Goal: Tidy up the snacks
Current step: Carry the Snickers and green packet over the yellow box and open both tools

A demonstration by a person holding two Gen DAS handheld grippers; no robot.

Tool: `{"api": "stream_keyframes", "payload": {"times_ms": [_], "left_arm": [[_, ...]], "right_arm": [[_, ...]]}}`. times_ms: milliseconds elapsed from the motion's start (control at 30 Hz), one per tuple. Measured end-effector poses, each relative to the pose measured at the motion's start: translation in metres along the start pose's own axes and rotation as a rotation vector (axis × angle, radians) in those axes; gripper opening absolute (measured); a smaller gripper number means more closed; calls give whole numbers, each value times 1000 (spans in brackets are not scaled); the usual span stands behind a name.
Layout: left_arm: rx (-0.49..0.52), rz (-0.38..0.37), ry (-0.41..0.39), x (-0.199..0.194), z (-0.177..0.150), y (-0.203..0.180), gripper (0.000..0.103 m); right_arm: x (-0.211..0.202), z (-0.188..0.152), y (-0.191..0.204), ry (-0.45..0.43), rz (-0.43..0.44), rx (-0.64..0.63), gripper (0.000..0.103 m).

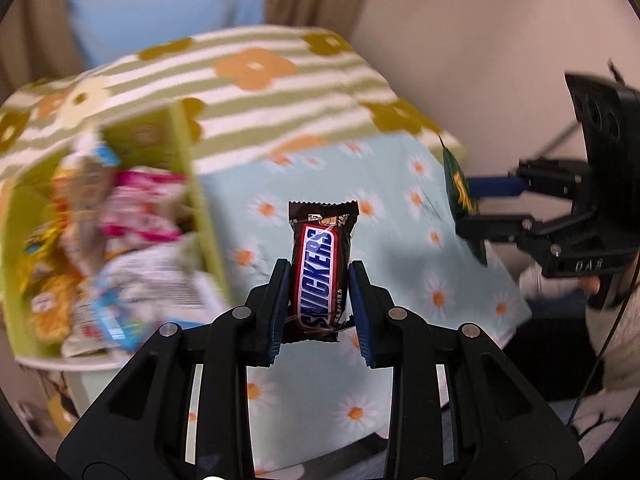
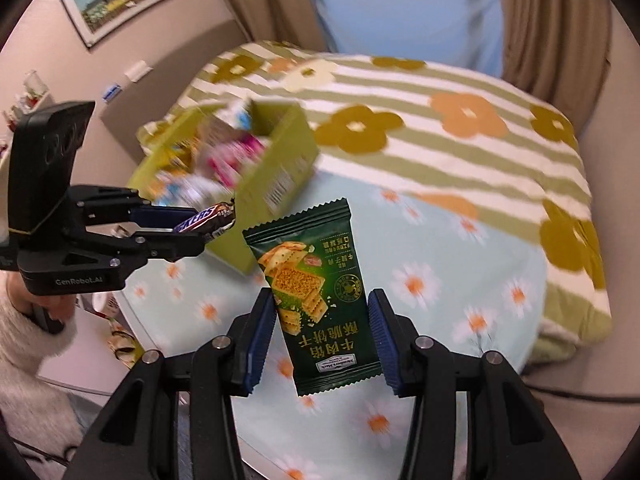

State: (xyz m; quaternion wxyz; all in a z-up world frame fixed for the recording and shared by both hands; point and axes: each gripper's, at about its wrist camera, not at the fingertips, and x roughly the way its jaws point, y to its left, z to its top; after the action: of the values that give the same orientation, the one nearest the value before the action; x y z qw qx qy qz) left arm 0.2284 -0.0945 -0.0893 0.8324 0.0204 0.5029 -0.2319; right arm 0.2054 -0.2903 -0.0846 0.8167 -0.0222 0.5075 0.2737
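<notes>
My left gripper [image 1: 319, 280] is shut on a brown Snickers bar [image 1: 320, 272] and holds it above the daisy-print cloth, just right of the green snack box [image 1: 200, 208]. The box holds several snack packets. My right gripper [image 2: 322, 320] is shut on a dark green cracker packet [image 2: 316, 304] and holds it in the air over the cloth. In the left wrist view the right gripper [image 1: 472, 216] and its packet [image 1: 462, 188] are at the right. In the right wrist view the left gripper [image 2: 200, 228] holds the Snickers bar [image 2: 208, 218] next to the box [image 2: 276, 168].
The box sits on a bed with a light blue daisy-print cloth [image 2: 440, 292] over a green striped flower blanket [image 2: 460, 120]. A wall is on the right of the left wrist view. A white side table [image 2: 80, 352] stands at the bed's left.
</notes>
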Motion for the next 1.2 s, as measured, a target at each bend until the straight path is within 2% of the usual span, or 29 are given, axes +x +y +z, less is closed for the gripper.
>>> {"api": "stream_keyframes", "payload": {"times_ms": [200,500,667,867,900,933,967,1100,1200], "left_arm": [[-89,72,-77,-41,2,65,26],[-173,145,-91,-62,-9,173,26],[-202,165,-70,-57,-17,224,26],[-166,204,-22,-34,-21,251,29],[-167,195,-21,-32,-23,254,33],[-164,183,-17,-30,-25,257,59],[-161,175,-8,-26,-26,259,103],[-151,144,7,-20,-35,262,102],[-146,163,22,-18,-43,259,102]], "right_arm": [[23,51,53,-36,69,-54,43],[80,111,128,-51,149,-57,43],[111,126,156,-42,165,-10,43],[137,129,169,-24,157,78,44],[139,128,170,-21,154,91,44],[141,129,170,-19,151,101,43],[143,127,170,-16,142,118,43],[143,123,168,-19,104,161,43],[140,121,172,-26,59,154,43]]}}
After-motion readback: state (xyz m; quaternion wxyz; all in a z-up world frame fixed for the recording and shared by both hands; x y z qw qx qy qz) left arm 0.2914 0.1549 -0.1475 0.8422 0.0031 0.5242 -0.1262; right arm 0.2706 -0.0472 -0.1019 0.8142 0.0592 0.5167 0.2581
